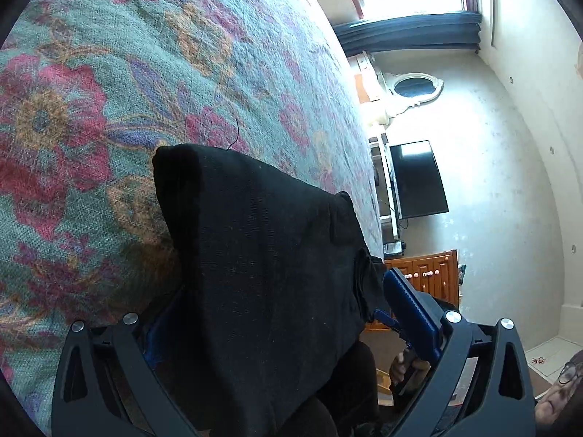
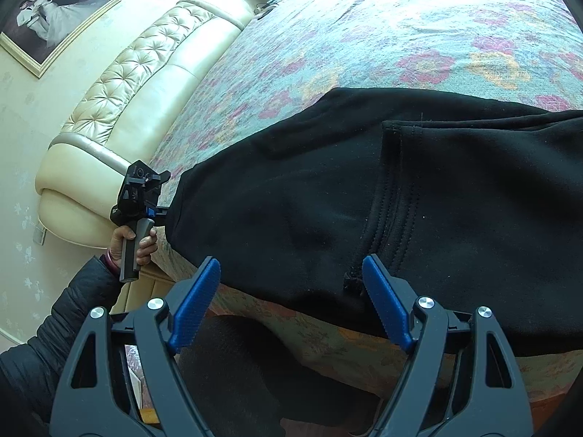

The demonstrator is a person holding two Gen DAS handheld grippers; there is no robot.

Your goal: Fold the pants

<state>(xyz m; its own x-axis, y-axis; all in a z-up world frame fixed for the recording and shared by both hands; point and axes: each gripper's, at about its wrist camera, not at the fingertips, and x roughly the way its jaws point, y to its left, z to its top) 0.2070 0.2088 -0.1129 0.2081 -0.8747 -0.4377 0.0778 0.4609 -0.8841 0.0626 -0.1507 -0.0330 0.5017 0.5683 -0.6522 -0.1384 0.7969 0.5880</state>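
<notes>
Bedroom walls, a tufted cream headboard (image 2: 145, 65) and a framed picture (image 2: 54, 14) ring the bed (image 2: 400, 29), whose floral cover fills most of both views. On it, along the near edge and hanging a little over it, lie the black pants (image 2: 291, 200), already doubled, with a stitched hem band (image 2: 390, 204) crossing the top layer.

We judge the step in hand to be squaring this fold before the next one. Our left tool (image 2: 164, 200) sits at the pants' left end; cloth drapes between its blue pads (image 1: 408, 306), but we cannot tell whether they pinch it. Our right tool (image 2: 291, 306) hovers at the near edge with its blue pads spread wide, nothing clamped, the cloth edge just ahead of them.

To do it well, we would bite both layers together near the hem band, keep the two tools level, and lift only enough to clear the cover so the lower layer does not drag or bunch.
</notes>
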